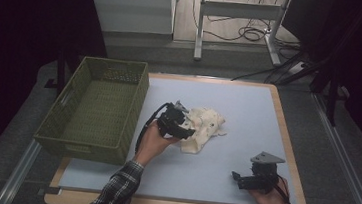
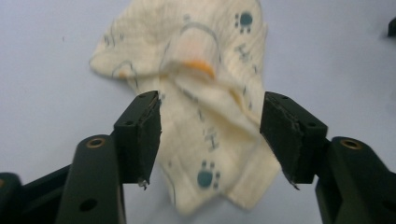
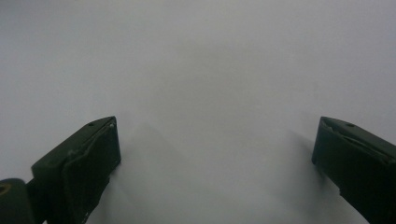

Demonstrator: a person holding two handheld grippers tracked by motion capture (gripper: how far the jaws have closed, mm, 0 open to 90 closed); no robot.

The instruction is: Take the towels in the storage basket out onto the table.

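A: What sits nearest the person's edge of the bench (image 1: 249,103)?

B: The right tongs (image 1: 238,179), held in the person's right hand (image 1: 272,201) low at the right of the high view. They lie over bare pale blue surface, pointing left. In the right gripper view the jaws stand wide apart with nothing between them but the plain bench top.

A: And the left one?

B: The left tongs (image 1: 185,124) are a little farther in, near the middle of the bench, gripped by the left hand (image 1: 154,140), whose checked sleeve (image 1: 115,191) comes up from the bottom edge. The jaws are roughly half open. The left gripper view shows the cloth (image 2: 205,116) lying between the two black pads, yet each pad stands clear of the fabric; nothing is clamped.

A: Describe that cloth.

B: It is a small, cream-coloured piece of soft, thin fabric with a fine woven texture, crumpled into a loose heap on the bench. It is printed with dark teal paw marks and small grey-blue outlines, and there is an orange patch near the top fold. One corner hangs down towards the camera between the jaws. In the high view the cloth (image 1: 206,127) lies just beyond and to the right of the left tongs, touching them or nearly so.

A: Anything farther off?

B: An olive-green woven basket (image 1: 135,107) stands at the left edge of the bench, well apart from the cloth.
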